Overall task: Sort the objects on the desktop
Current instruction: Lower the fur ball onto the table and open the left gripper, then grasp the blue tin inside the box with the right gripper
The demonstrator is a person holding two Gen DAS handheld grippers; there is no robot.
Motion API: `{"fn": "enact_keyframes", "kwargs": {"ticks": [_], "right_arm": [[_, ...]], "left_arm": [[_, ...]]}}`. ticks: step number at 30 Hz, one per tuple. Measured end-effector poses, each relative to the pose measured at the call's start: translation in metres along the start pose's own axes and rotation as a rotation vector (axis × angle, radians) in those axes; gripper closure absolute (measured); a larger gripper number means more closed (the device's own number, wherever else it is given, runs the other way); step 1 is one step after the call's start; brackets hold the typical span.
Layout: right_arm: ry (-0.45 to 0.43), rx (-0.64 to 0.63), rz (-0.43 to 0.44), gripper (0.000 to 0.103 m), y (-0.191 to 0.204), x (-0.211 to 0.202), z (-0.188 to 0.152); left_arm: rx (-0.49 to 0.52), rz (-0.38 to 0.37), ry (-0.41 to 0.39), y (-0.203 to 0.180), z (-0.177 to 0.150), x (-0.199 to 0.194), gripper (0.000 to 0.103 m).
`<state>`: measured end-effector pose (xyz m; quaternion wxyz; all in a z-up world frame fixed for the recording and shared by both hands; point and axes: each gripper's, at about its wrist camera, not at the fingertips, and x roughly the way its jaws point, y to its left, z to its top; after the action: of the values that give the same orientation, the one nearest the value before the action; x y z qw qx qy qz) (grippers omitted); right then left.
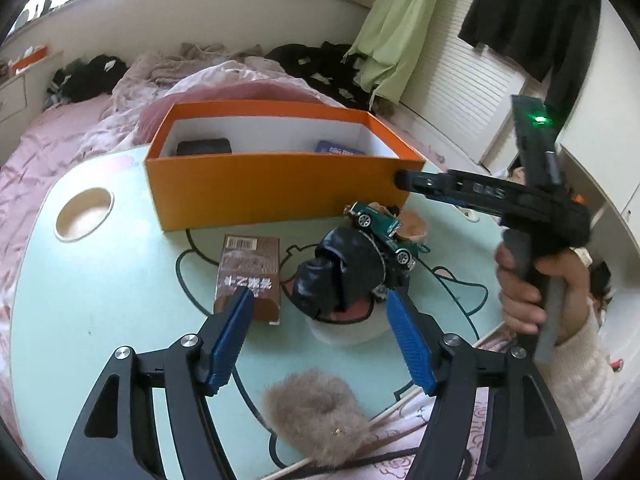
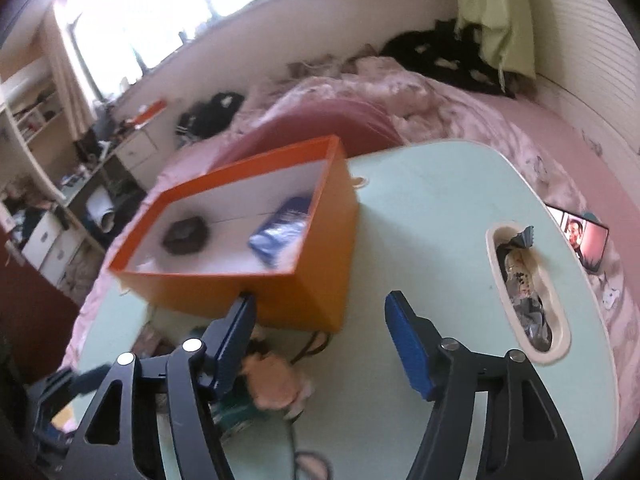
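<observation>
Orange box wall half-hides dark item, blue pack.

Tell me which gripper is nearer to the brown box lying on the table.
Left. The left gripper is open, with one finger tip right at the brown box. The right gripper hovers open by the orange box's corner, further away.

- Brown box, lying flat on the surface: a barcode label at its far end; large pale Chinese characters across its near end, seen upside down, not surely readable.
- Right tool, seen from the left wrist: pale lettering on its black body, too blurred to read.
- Blue packet inside the orange box: white print, blurred, illegible.
</observation>
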<state>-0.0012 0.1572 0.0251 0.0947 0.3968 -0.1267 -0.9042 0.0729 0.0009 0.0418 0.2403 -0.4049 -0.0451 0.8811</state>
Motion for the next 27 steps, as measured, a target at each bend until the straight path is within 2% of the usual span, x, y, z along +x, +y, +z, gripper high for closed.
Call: {"fn": "enact_keyframes", "kwargs": {"ticks": [3,7,10,13,17,19,21,24,27], "right_arm": [[-0.004,0.034,-0.021,0.037,-0.013,0.002,0.003],[-0.064,0.081,0.057,0.037,-0.018,-0.024,0.014],[-0.07,0.015,0.128,0.039,0.008,-0.037,0.048],[0.085,-0.097,0.159,0.043,0.049,-0.014,0.086],[0.305,-0.318,0.057,0.045,0.087,0.049,0.115],[0.435,-0.452,0.016,0.044,0.099,0.077,0.115],[0.528,-0.55,-0.023,0.044,0.103,0.096,0.11],[0.584,-0.631,-0.115,0.041,0.1,0.116,0.105],[0.689,-0.677,-0.135,0.033,0.092,0.137,0.098]], "left_arm": [[-0.032,-0.001,-0.002,0.006,-0.002,-0.001,0.034],[-0.055,-0.015,-0.026,0.01,-0.003,-0.004,0.034],[-0.058,-0.018,-0.025,0.008,-0.002,-0.001,0.034],[-0.051,-0.016,-0.021,0.004,-0.005,0.001,0.034],[-0.041,-0.008,-0.052,0.0,-0.009,-0.005,0.034],[-0.041,-0.015,-0.075,0.0,-0.01,-0.009,0.034],[-0.044,-0.021,-0.087,0.001,-0.01,-0.011,0.034],[-0.064,-0.042,-0.089,0.006,-0.011,-0.011,0.034],[-0.077,-0.054,-0.094,0.009,-0.012,-0.013,0.034]]}}
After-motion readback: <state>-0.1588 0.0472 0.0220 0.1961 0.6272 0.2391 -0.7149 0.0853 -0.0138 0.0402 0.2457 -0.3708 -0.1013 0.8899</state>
